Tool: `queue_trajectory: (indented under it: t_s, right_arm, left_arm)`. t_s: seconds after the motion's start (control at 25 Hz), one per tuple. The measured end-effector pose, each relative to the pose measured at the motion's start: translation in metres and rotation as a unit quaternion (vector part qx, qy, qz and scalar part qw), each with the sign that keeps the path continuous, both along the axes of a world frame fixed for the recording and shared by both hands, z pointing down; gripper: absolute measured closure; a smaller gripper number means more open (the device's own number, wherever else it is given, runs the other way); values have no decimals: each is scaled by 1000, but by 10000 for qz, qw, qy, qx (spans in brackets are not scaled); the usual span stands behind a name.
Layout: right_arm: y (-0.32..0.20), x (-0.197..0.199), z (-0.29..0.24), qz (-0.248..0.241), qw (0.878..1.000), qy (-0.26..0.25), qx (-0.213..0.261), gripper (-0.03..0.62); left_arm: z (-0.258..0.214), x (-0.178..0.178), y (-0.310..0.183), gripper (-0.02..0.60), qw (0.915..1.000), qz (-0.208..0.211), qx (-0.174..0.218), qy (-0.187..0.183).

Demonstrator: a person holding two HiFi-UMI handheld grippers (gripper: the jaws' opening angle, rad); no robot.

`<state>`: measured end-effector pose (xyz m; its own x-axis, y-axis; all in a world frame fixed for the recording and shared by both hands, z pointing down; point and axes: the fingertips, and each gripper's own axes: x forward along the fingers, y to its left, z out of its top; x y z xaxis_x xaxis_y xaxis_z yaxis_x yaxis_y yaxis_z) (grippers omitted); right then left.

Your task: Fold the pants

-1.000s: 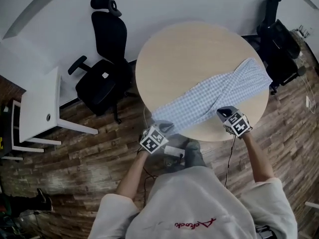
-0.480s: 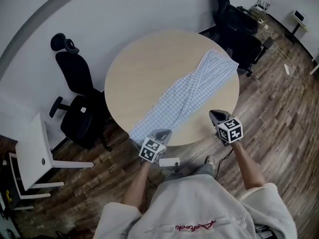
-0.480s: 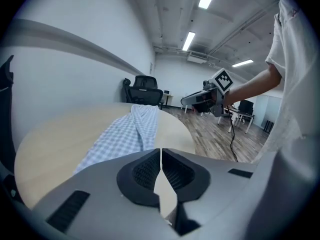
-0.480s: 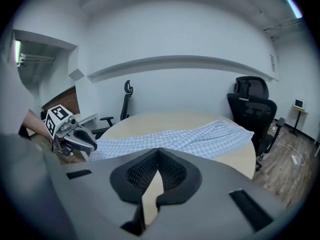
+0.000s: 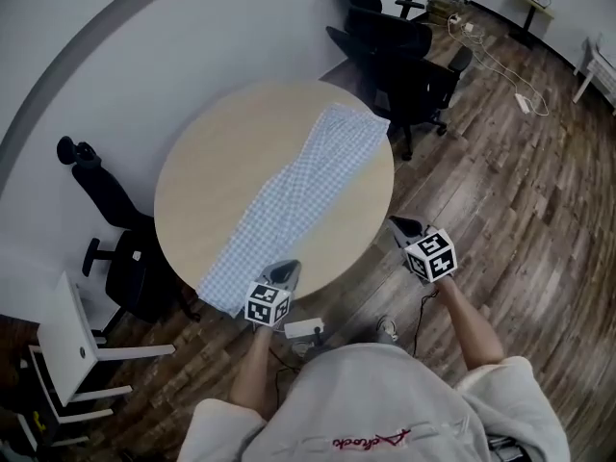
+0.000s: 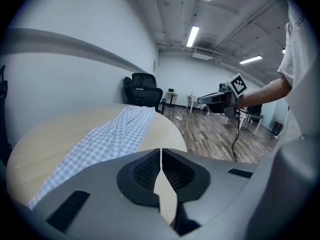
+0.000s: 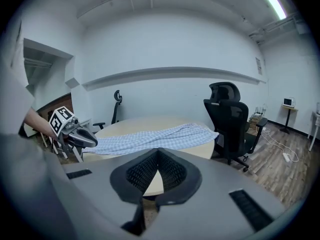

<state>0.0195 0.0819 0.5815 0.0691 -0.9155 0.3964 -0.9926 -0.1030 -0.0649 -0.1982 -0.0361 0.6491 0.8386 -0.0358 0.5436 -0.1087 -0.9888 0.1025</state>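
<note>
Currently, the blue-checked cloth pants (image 5: 300, 183) lie stretched full-length across the round pale wooden bench (image 5: 207, 166). The left tongs (image 5: 285, 271) and right tongs (image 5: 398, 226), beside the bench, are closed and empty; the folding apparently remains.

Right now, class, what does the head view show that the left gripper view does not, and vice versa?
Only the head view: the white side table and the marker cube on the left gripper. Only the left gripper view: ceiling lights, and that gripper's jaws shut on nothing. Both: the round table, the checked pants on it, the right gripper.
</note>
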Motion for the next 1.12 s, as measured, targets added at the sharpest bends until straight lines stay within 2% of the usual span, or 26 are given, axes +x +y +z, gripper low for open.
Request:
queue_trajectory:
  t_s: [0.24,0.56,0.72,1.12]
  right_arm:
    - [55,58,10,23,9997,-247,8,565]
    - [87,92,15,-9,9997,-262,-13,565]
    - [81,106,14,-22,9997,-223,-23,565]
    - [54,133,28,-291,9991,14,-312,565]
  left_arm:
    - [-9,41,29,541,9992,-281,273,-126]
    - [-20,78,51,541,9986,-284,420,-177]
    - [-20,84,42,541,9982,-417,405,-134]
    - [2,85,-5,541,9939,-1079,219,-60]
